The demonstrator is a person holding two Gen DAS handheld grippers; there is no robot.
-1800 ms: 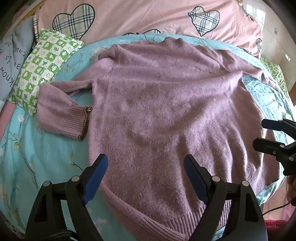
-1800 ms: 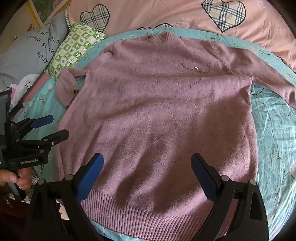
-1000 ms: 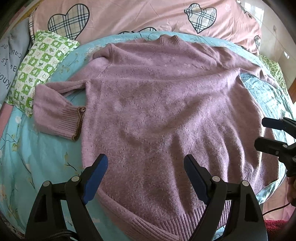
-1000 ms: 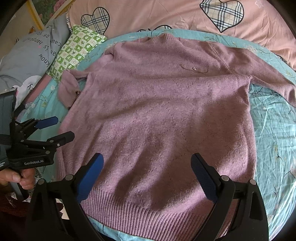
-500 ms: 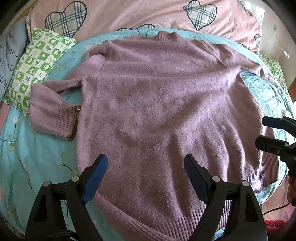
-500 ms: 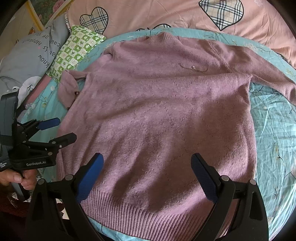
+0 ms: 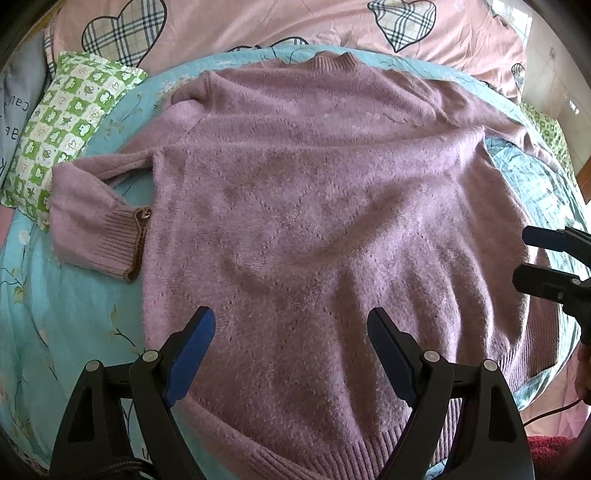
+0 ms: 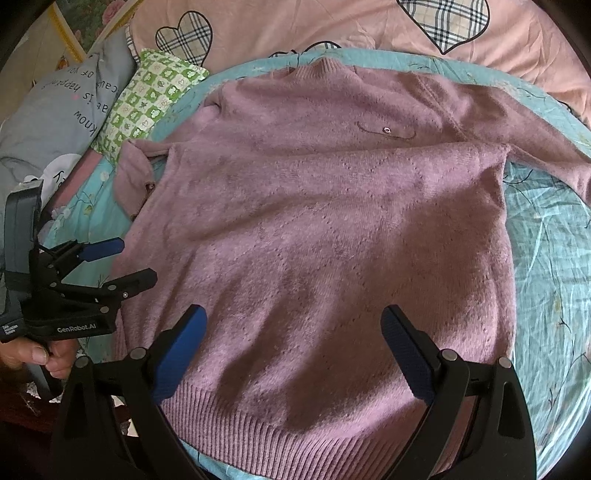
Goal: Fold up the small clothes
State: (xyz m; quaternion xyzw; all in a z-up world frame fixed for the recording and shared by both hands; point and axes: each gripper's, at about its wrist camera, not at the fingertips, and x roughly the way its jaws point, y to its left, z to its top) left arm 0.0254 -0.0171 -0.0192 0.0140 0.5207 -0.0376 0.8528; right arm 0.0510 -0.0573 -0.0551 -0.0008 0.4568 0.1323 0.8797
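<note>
A mauve knit sweater [image 7: 314, 221] lies front up and spread flat on a turquoise bedspread [image 7: 66, 325], with its ribbed hem [image 8: 295, 417] nearest me. One sleeve is bent back, its cuff [image 7: 122, 240] beside the body; the other sleeve [image 8: 546, 147] stretches out to the right. My left gripper [image 7: 290, 321] is open over the lower left of the sweater, with nothing between its fingers. My right gripper [image 8: 293, 314] is open above the hem, also holding nothing. Each gripper shows in the other's view: the left gripper [image 8: 135, 260] and the right gripper [image 7: 528, 254].
A green checked pillow [image 7: 70, 129] and a grey printed pillow [image 8: 62, 110] lie at the far left. A pink quilt with plaid hearts [image 8: 332, 26] runs along the back. A hand [image 8: 44, 358] holds the left gripper's handle at the bed's near edge.
Both grippers stay open and almost still over the hem. The sweater lies as it did before.
</note>
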